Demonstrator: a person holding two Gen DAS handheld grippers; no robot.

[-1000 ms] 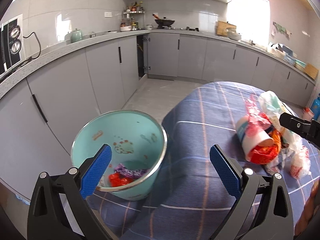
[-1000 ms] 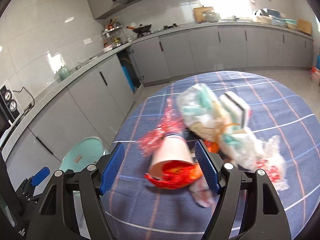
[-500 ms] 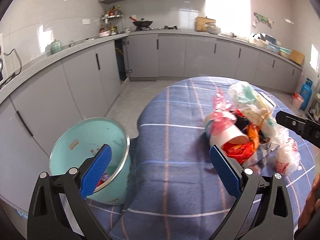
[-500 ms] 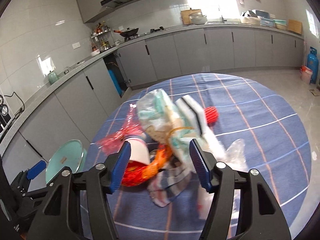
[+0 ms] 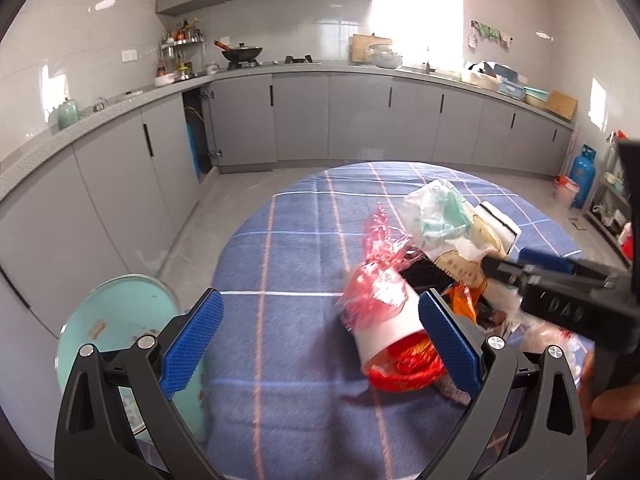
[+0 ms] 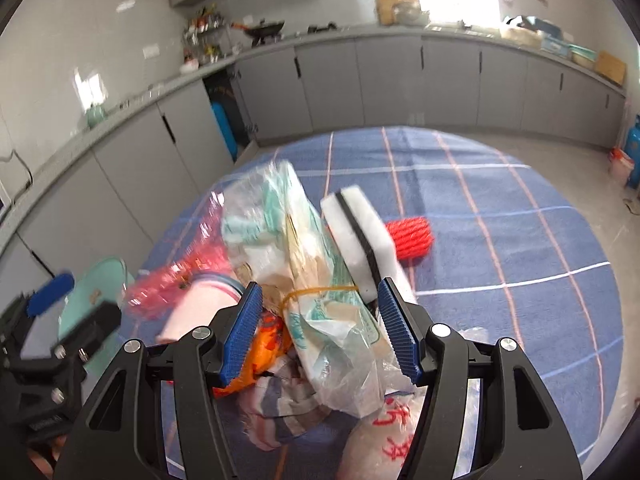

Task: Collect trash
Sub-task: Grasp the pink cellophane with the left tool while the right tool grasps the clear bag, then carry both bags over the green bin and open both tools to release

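A heap of trash lies on the round table with the blue checked cloth (image 5: 304, 240). A white paper cup (image 5: 390, 326) stuffed with red wrapper lies on its side, pink cellophane (image 5: 380, 240) on top. My left gripper (image 5: 320, 340) is open, its right finger beside the cup. A clear plastic bag (image 6: 320, 280) with teal and tan packaging lies between the open fingers of my right gripper (image 6: 320, 332), not visibly pinched. A white sponge block (image 6: 360, 236) and an orange wrapper (image 6: 268, 340) flank it. The teal bin (image 5: 116, 328) stands left of the table.
A red ribbed object (image 6: 412, 236) lies behind the sponge. A striped cloth (image 6: 276, 412) and a white bag with red print (image 6: 384, 436) lie near the front. Grey kitchen cabinets (image 5: 360, 120) run along the back wall. A blue gas bottle (image 5: 582, 172) stands at far right.
My left gripper has swung right from over the teal bin toward the cup. My right gripper has moved from the cup onto the clear plastic bag.
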